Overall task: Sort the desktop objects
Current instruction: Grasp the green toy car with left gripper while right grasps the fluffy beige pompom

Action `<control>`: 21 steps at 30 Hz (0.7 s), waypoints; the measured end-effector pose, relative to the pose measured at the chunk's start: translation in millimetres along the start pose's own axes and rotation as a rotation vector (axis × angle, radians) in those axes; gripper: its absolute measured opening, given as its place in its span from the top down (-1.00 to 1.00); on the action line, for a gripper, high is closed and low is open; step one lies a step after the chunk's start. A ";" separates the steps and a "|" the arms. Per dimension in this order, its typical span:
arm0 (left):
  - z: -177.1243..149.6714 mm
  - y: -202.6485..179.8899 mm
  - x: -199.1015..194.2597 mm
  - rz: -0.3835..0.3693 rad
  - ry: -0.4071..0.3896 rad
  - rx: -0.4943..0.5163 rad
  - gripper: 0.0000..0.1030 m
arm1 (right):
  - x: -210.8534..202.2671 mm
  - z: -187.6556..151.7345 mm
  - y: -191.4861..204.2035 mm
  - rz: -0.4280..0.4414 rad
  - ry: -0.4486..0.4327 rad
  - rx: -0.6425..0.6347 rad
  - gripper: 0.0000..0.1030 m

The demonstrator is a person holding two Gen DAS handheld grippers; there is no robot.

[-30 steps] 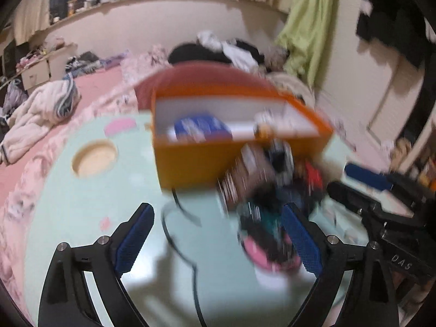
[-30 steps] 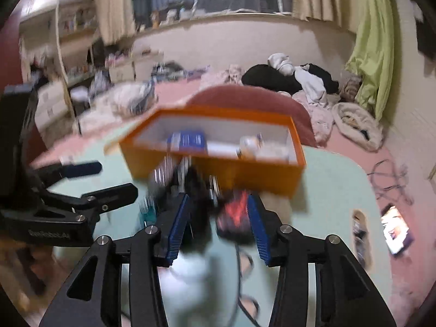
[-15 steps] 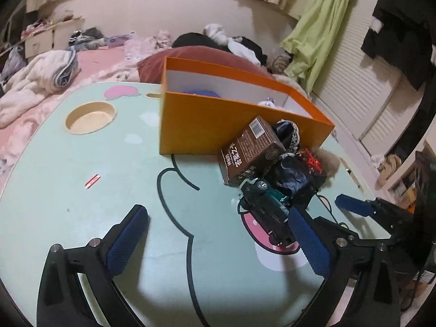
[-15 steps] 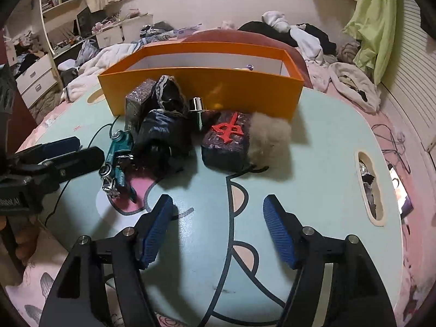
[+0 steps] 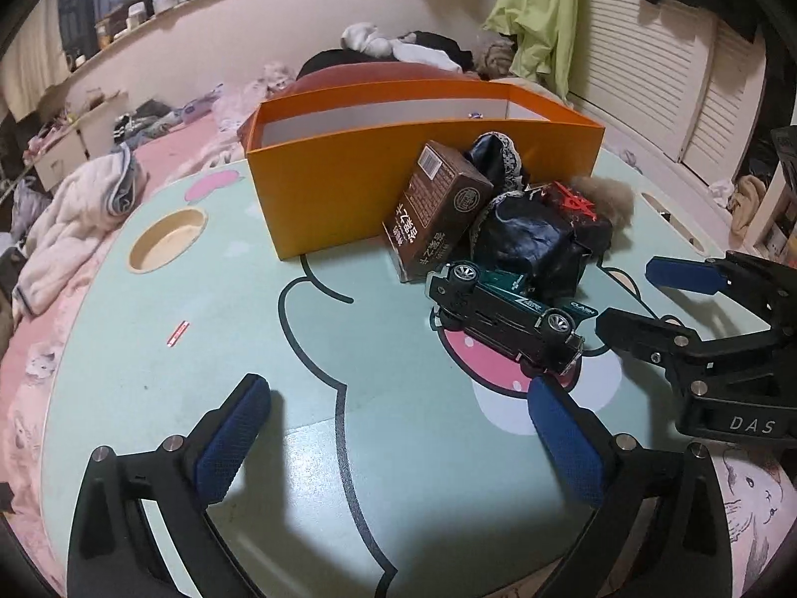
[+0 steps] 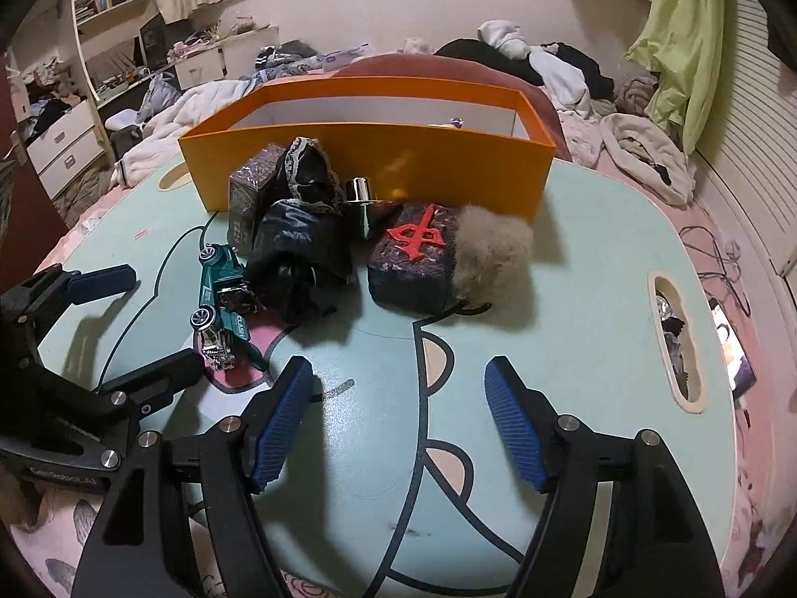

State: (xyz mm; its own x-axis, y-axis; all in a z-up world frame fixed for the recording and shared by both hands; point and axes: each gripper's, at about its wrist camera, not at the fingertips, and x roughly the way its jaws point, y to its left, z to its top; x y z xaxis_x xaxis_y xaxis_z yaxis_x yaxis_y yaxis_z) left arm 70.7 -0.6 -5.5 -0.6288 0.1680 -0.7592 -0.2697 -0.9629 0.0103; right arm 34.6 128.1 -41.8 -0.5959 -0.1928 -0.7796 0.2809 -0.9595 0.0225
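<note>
left wrist view: the left gripper (image 5: 398,428) has its blue-padded fingers (image 5: 231,441) spread wide over the bare mint-green cartoon-printed counter (image 5: 309,349), nothing between them. the green and black toy car (image 5: 508,316) lies on its side just beyond the right finger's tip, apart from it as far as i can tell. behind the car a brown printed carton (image 5: 433,209) leans against the orange open-topped cardboard box (image 5: 348,189), beside a crumpled black glossy pouch (image 5: 528,244), a dark block with a red character (image 5: 573,204) and a beige fur pompom (image 5: 607,199).

right wrist view: the right gripper (image 6: 398,413) has just been opening; its fingers (image 6: 279,418) stand apart over empty counter, with nothing between them. the pile sits well ahead of them, the car off to the left near the left gripper's tips. a small shiny metal cylinder (image 6: 361,189) stands by the box wall.
</note>
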 end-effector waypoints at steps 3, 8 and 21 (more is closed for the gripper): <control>0.0 0.3 0.1 0.000 0.000 0.000 -1.00 | -0.9 -0.3 0.0 0.000 0.000 0.000 -0.40; 0.0 0.3 0.1 0.000 0.000 -0.001 -1.00 | -0.9 -0.3 -0.2 0.000 0.000 0.000 -0.40; 3.6 -1.0 -1.7 -0.026 -0.001 0.000 -1.00 | -1.4 -0.9 -0.3 0.001 0.000 0.000 -0.40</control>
State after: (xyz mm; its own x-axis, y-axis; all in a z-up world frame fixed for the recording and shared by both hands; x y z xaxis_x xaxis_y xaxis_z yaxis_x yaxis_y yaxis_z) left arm 69.4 0.9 -1.8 -0.6222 0.1935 -0.7586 -0.2859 -0.9582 -0.0099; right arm 36.1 128.8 -41.2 -0.5959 -0.1937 -0.7793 0.2814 -0.9593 0.0232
